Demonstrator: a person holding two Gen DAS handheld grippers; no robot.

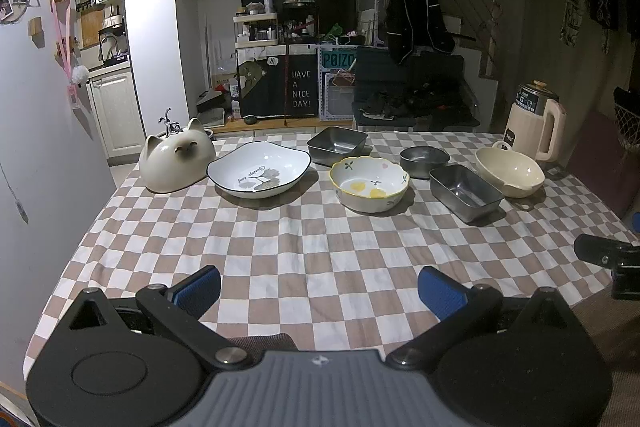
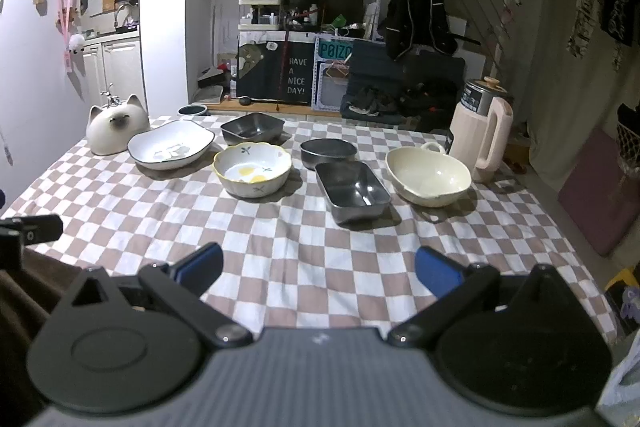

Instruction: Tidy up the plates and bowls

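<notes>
Six dishes stand across the far half of a checked tablecloth (image 1: 304, 251). From left: a white black-rimmed plate (image 1: 259, 169) (image 2: 171, 143), a square steel tray (image 1: 337, 145) (image 2: 252, 133), a scalloped flowered bowl (image 1: 369, 183) (image 2: 253, 168), a round steel bowl (image 1: 425, 160) (image 2: 328, 153), a rectangular steel tray (image 1: 465, 191) (image 2: 352, 191) and a cream handled bowl (image 1: 509, 171) (image 2: 427, 175). My left gripper (image 1: 320, 289) hovers open over the near cloth, nothing between its blue pads. My right gripper (image 2: 319, 269) is likewise open and empty, nearer the trays.
A cat-shaped ceramic cover (image 1: 179, 161) (image 2: 117, 125) sits at the far left corner. A cream electric kettle (image 1: 535, 123) (image 2: 482, 135) stands at the far right by the cream bowl. The wall runs along the table's left side. Cluttered shelves lie beyond the table.
</notes>
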